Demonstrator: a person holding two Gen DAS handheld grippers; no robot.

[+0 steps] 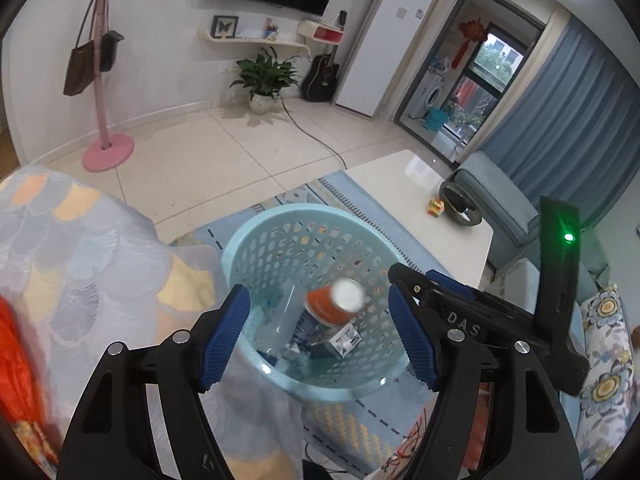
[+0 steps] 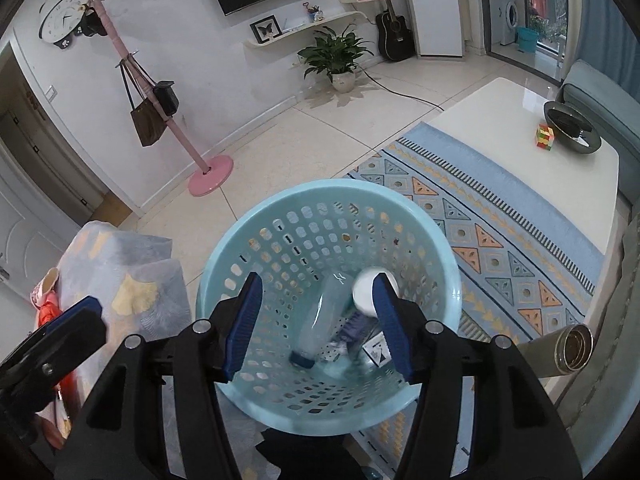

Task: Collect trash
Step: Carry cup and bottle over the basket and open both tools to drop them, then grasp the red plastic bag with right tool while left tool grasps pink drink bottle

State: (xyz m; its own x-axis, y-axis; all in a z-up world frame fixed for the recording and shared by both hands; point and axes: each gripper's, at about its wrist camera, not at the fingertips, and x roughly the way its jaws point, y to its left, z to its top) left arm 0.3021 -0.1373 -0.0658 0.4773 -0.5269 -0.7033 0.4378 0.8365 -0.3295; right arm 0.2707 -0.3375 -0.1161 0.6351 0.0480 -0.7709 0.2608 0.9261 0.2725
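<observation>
A light blue perforated trash basket point(image 1: 256, 236) point(image 2: 240, 252) stands on the patterned rug. Inside it lie a clear plastic bottle point(image 2: 320, 324), a small carton point(image 1: 342, 338) and other trash. An orange paper cup with a white bottom point(image 1: 338, 302) is blurred in mid-air over the basket mouth; it also shows in the right wrist view point(image 2: 366, 290). My left gripper point(image 1: 318, 338) is open and empty above the basket's near rim. My right gripper point(image 2: 314, 328) is open and empty over the basket. Its body shows in the left wrist view point(image 1: 500, 312).
A white coffee table point(image 2: 520, 136) holds a dark bowl point(image 2: 572, 128) and a colourful cube point(image 2: 545, 137). A metal flask point(image 2: 568, 350) lies at right. A patterned cloth point(image 1: 80, 264) covers furniture at left. A pink coat stand point(image 2: 208, 172) is on the tiled floor.
</observation>
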